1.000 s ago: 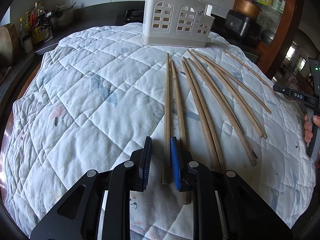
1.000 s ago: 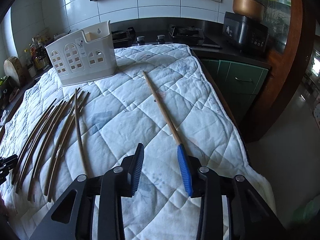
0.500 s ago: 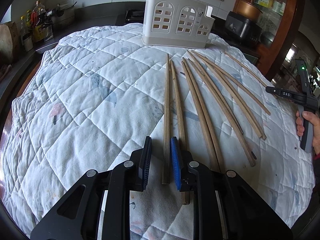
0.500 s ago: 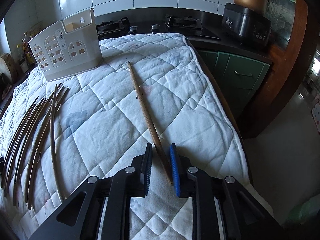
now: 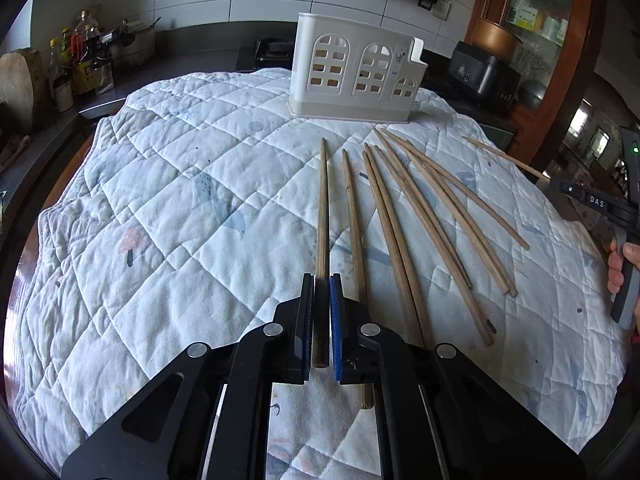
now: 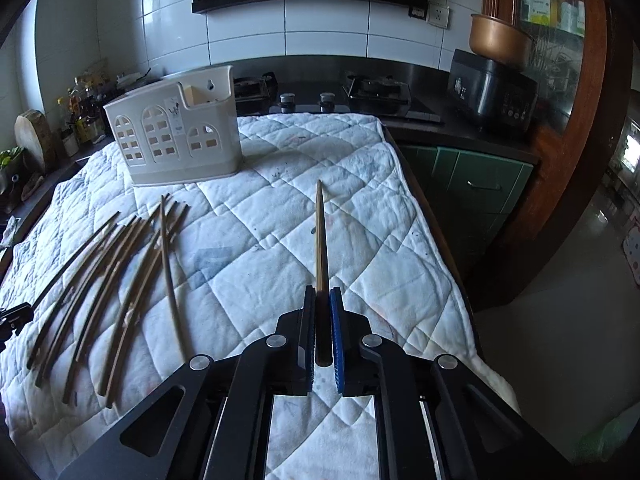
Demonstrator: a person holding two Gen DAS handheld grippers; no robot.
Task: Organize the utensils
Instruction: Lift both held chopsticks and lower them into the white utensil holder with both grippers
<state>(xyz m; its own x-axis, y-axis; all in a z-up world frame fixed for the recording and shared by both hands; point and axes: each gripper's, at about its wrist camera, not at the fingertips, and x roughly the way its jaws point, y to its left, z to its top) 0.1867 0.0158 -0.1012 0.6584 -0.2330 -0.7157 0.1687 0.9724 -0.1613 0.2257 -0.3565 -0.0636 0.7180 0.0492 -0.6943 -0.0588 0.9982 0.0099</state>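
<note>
- Both claws have closed since a second ago: left gripper (image 5: pixel 322 320) now pinches the leftmost chopstick (image 5: pixel 322 216) near its thick end; right gripper (image 6: pixel 322 328) clamps a lone stick (image 6: pixel 320 240), tip raised off the quilt (image 6: pixel 280 216).
- Butt-end grip leaves the narrow tips free, probably for dropping into the caddy (image 5: pixel 354 76).
- Spare sticks (image 5: pixel 424 216) lie fanned between the claws; caddy stands upright at the far edge.

A table covered by a white quilted cloth (image 5: pixel 168 216) carries a white plastic utensil holder (image 5: pixel 354 70) at its far end. Loose wooden chopsticks (image 5: pixel 416 216) lie fanned on the quilt before it.
</note>
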